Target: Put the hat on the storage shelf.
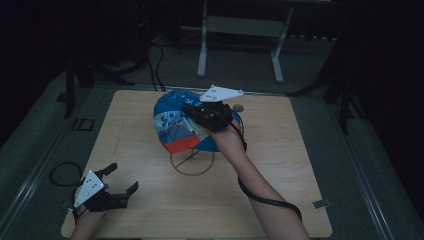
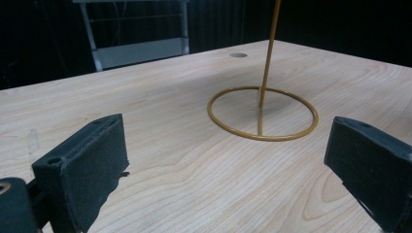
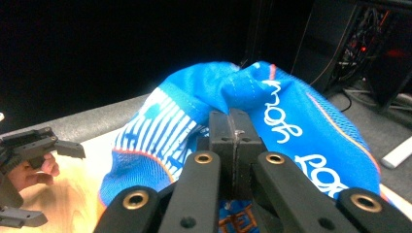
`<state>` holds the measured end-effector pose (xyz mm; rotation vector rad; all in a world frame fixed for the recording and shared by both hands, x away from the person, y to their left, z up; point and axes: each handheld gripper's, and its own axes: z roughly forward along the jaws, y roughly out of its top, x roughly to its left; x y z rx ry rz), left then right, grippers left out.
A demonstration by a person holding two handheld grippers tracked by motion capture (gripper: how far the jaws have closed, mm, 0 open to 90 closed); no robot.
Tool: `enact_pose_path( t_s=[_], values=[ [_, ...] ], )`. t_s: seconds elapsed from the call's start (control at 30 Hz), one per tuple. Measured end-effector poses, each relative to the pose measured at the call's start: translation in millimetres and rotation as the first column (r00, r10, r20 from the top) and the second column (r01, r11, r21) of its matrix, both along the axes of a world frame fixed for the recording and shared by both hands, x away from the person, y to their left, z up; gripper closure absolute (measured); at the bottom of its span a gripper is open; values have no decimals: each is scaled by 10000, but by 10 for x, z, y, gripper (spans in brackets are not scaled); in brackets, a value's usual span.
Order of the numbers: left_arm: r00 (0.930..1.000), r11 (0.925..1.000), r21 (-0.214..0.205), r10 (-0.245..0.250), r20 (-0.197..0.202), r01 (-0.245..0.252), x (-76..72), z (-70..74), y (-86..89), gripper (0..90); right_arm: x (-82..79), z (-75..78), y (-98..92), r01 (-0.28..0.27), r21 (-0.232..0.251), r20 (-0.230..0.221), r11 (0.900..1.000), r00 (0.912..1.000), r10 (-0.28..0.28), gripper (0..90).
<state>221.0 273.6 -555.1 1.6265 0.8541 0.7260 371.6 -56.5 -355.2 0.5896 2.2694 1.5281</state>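
Observation:
A blue cap (image 1: pixel 175 120) with white lettering and a red patch sits on top of a thin gold wire stand (image 1: pixel 192 162) at the middle of the wooden table (image 1: pixel 280 165). My right gripper (image 1: pixel 192 111) is over the cap, its jaws shut on a pinch of the blue fabric (image 3: pixel 243 92). The stand's ring base (image 2: pixel 263 114) and upright rod rest on the wood in the left gripper view. My left gripper (image 1: pixel 121 179) is near the table's front left corner, open, with nothing between its black pads (image 2: pixel 92 165).
A small round hole (image 1: pixel 238 107) is in the tabletop behind the cap. A white metal frame (image 1: pixel 240 30) stands on the floor beyond the table. Cables lie on the floor at the left. A cable trails along the right forearm.

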Motion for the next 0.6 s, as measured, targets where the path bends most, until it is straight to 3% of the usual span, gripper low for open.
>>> enact_pose_path(
  t_s=[0.13, 0.27, 0.6],
  values=[
    [9999, 9999, 13, -107, -59, 107, 7, -10, -20, 23, -6, -45, -87, 204, 20, -27, 9998, 9998, -204, 900],
    [9998, 9999, 40, -157, -98, 158, 9, -23, -30, 23, -56, -96, -219, 214, 396, -197, 9990, 9996, -207, 900],
    [9998, 9999, -51, -135, -137, 135, 2, -35, -19, 23, -176, -153, -451, 593, 916, 39, 9940, 9982, -599, 900]
  ],
)
